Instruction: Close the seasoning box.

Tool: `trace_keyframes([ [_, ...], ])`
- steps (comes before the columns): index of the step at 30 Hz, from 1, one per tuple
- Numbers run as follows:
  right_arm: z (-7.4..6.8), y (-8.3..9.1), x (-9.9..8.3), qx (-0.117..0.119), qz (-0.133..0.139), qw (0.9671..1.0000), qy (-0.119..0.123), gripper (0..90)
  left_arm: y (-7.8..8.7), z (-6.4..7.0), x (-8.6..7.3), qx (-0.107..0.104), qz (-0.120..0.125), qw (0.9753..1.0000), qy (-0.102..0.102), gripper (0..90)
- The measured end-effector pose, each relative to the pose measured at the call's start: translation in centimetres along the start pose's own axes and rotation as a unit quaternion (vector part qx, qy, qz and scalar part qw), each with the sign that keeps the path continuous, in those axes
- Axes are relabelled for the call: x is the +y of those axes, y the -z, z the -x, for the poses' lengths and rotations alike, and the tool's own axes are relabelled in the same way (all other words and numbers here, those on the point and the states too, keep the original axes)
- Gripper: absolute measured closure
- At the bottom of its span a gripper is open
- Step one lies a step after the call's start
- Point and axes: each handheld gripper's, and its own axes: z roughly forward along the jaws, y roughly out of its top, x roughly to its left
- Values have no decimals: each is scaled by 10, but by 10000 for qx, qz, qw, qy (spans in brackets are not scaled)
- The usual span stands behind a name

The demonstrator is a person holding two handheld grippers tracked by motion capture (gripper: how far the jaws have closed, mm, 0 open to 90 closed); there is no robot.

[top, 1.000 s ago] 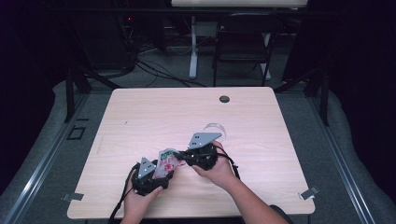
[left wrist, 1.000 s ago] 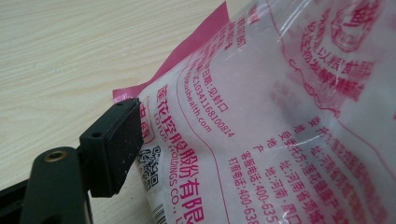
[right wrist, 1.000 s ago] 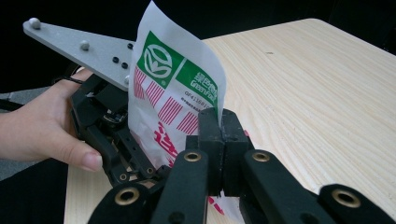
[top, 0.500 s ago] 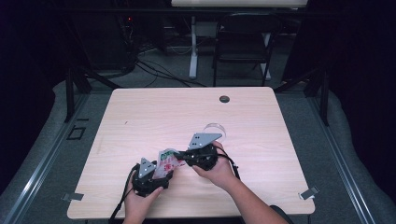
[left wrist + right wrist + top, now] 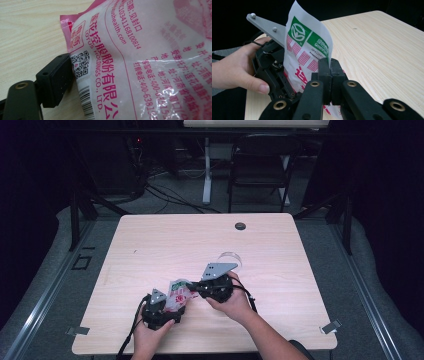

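Pink-and-white packet (image 5: 177, 292) near the table's (image 5: 150, 245) front edge, held up between left gripper (image 5: 165, 306) and right gripper (image 5: 200, 287); clear lid (image 5: 229, 257) just behind.

Left gripper view: one jaw flat against the packet's (image 5: 140, 57) barcode side; other jaw hidden, so grip not certain.

Right gripper view: jaws clamped on the packet's (image 5: 305, 47) edge. Looks mid-task: packet gripped, seal apparently unopened, tearing left. Contents hidden.

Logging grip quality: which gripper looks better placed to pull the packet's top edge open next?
Right. The right gripper pinches the packet at its upper edge, jaws shut; the left gripper holds its lower body, likely anchoring.
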Motion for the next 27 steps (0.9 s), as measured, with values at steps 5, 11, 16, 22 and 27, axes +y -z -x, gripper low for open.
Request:
trace_keyframes([
  [5,0,0,0,-6,14,10000,-9,899,0,0,0,-30,-39,10000,-43,170],
  [11,0,-1,0,-39,4,10000,-5,899,-2,2,2,2,-105,9998,-169,141],
  [16,0,0,-1,-41,5,10000,-24,899,-4,6,2,174,-164,9993,-300,135],
  [22,0,0,-1,-54,21,10000,-33,897,-4,8,2,343,-171,9986,-372,186],
  [27,0,0,0,-43,20,10000,-19,896,-3,7,2,407,-123,9984,-367,236],
])
